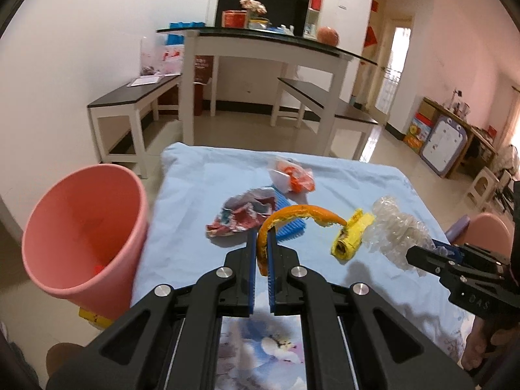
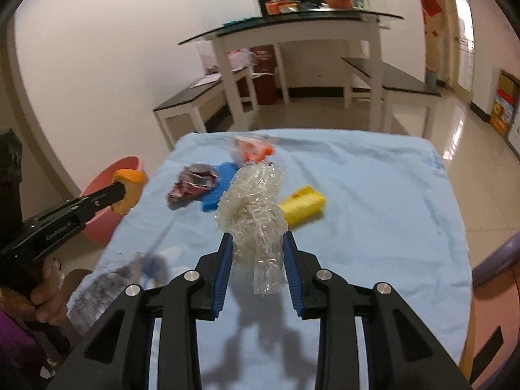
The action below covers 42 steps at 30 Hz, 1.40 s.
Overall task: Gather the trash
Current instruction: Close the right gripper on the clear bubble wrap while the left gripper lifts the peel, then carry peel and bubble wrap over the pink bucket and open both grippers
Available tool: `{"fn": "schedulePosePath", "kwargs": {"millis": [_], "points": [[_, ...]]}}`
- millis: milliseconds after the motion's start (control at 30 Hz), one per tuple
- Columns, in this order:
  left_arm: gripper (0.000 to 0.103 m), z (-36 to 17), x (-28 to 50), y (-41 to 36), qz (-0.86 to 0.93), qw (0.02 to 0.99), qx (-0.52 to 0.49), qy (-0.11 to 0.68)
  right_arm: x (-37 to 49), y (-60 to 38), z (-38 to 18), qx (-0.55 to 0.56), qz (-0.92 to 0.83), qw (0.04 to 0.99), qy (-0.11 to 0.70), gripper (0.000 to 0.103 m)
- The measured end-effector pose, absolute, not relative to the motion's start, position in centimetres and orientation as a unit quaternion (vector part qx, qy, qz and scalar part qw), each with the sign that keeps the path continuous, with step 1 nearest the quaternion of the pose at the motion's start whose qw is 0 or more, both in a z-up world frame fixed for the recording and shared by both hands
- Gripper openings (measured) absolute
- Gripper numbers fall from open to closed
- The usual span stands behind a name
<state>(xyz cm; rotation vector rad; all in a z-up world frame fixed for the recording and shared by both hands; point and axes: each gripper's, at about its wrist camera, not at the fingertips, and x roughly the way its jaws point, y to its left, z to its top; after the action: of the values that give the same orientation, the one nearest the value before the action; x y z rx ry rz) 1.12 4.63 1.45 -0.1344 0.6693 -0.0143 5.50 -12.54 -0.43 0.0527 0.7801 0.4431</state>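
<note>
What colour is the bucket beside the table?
The bucket is pink, inside and out; the left wrist view shows it best.

My left gripper [image 1: 262, 243], closed on a curved strip of orange peel [image 1: 292, 216], has open air between it and the tall pink plastic bin [image 1: 81, 230], which stands off the table's left edge with its mouth unobstructed.

My right gripper [image 2: 258, 253], clamped on a crumpled wad of clear plastic film [image 2: 252, 204], is lifted above the light blue tablecloth [image 2: 373, 195].

Obstacles on the cloth ahead:
- crumpled red-and-silver wrapper [image 1: 240, 216]
- blue bristled brush [image 1: 291, 227]
- orange-and-white plastic packet [image 1: 292, 177]
- yellow crushed carton [image 2: 304, 206]

The cloth's right half lies bare. My two grippers sit near each other, left one low at the right view's edge.
</note>
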Motion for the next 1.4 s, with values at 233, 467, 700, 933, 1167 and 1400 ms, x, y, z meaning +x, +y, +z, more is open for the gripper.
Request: {"fn": "schedulePosePath", "kwargs": {"millis": [233, 467, 700, 933, 1167, 1400], "points": [[0.006, 2.3, -0.1, 7.2, 0.032, 0.946, -0.082, 0.312, 5.5, -8.2, 1.1, 0.006, 0.256, 0.899, 0.356, 0.03], [0.006, 2.9, -1.2, 10.0, 0.074, 0.947, -0.095, 0.298, 6.0, -3.5, 2.4, -0.006, 0.3, 0.891, 0.339, 0.031], [0.006, 3.4, -2.0, 13.0, 0.123, 0.946, -0.1, 0.284, 6.2, 1.4, 3.1, -0.029, 0.335, 0.884, 0.325, 0.031], [0.006, 3.1, -2.3, 16.1, 0.167, 0.938, -0.114, 0.281, 7.0, 5.5, 2.9, -0.04, 0.357, 0.876, 0.321, 0.031], [0.006, 2.2, -2.3, 18.8, 0.202, 0.929, -0.126, 0.285, 7.4, 9.4, 2.5, -0.06, 0.373, 0.868, 0.322, 0.031], [0.005, 0.5, -2.3, 21.2, 0.227, 0.915, -0.145, 0.3, 7.7, 12.5, 2.1, -0.079, 0.383, 0.863, 0.32, 0.031]]}}
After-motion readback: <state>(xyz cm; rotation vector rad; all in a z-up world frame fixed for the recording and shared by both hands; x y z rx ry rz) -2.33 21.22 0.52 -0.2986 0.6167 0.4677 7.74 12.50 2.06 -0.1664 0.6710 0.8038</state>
